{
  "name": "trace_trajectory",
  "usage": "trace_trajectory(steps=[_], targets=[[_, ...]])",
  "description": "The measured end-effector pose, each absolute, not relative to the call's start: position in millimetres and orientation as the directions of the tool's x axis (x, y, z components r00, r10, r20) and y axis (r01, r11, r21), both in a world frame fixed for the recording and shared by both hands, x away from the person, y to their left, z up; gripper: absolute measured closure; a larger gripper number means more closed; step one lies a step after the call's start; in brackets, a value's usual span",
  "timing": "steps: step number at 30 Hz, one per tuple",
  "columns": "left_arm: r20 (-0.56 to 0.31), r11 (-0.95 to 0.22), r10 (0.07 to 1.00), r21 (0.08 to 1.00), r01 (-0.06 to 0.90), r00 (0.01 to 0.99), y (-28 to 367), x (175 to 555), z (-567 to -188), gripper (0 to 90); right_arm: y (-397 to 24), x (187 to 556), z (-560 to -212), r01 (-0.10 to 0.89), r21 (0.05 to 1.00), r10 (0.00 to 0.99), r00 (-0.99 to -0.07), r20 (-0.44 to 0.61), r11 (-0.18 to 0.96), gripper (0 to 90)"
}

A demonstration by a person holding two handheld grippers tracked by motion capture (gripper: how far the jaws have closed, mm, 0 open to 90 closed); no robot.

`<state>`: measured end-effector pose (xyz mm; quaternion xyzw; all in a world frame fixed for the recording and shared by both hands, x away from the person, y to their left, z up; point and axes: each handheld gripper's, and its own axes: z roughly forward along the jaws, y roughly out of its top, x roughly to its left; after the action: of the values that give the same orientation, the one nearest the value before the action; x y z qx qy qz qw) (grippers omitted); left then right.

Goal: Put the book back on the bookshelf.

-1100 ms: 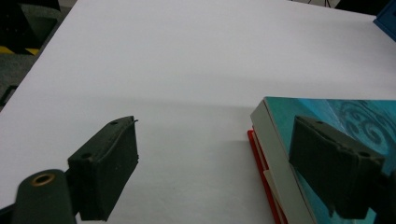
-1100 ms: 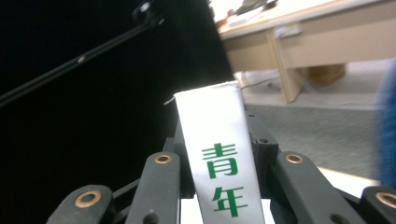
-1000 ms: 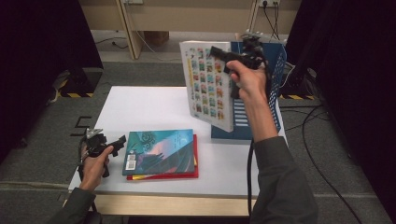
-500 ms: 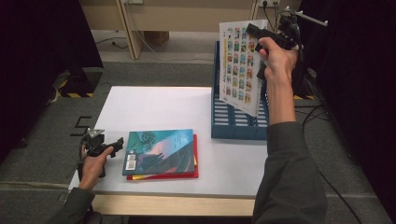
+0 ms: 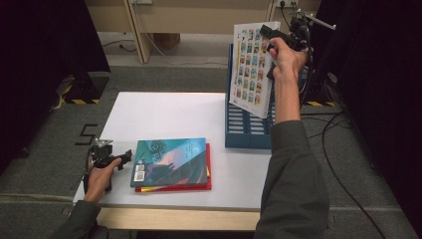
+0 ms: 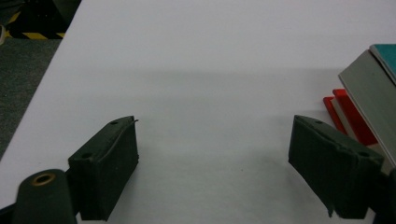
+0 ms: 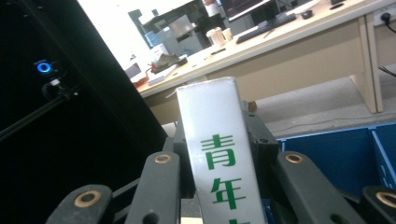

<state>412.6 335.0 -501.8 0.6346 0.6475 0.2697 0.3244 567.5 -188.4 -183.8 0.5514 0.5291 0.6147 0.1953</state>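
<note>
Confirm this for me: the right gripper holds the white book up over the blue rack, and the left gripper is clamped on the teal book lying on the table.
Not quite. The left gripper is not clamped on the teal book: the left gripper view shows its jaws wide apart over bare table, the book off to one side. The rest stands: the right gripper holds the white book up over the blue rack.

On my white table (image 5: 169, 112) lie two stacked books near its front edge: a teal book (image 5: 169, 162) on top of a red book (image 5: 175, 186), whose edge peeks out beneath. Grey carpet (image 5: 174, 79) surrounds the table, with black-and-yellow hazard tape (image 5: 79, 101) off to the far left. Black curtains (image 5: 45, 45) hang at both sides. A pale wooden desk (image 7: 299, 51) stands beyond, carrying a keyboard (image 7: 266, 25) and cups (image 7: 219, 35).
</note>
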Motion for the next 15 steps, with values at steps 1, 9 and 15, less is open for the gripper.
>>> trace_trajectory(steps=[1, 9, 15], targets=[[-0.078, 0.045, 0.997, 0.759, 0.649, 0.023, 334.6, 412.5, -501.6, 15.2, -187.8, 570.1, -185.6, 0.342, 0.868, 0.826, -0.317, 0.466, -0.359, 71.3], [-0.078, 0.048, 0.997, 0.759, 0.649, 0.018, 334.0, 413.1, -502.8, 15.2, -182.8, 580.9, -208.9, 0.329, 0.868, 0.83, -0.301, 0.469, -0.371, 70.5], [-0.071, 0.036, 0.997, 0.761, 0.648, 0.027, 331.5, 413.3, -502.9, 15.1, -177.2, 575.2, -225.6, 0.327, 0.854, 0.802, -0.321, 0.503, -0.405, 70.2]])
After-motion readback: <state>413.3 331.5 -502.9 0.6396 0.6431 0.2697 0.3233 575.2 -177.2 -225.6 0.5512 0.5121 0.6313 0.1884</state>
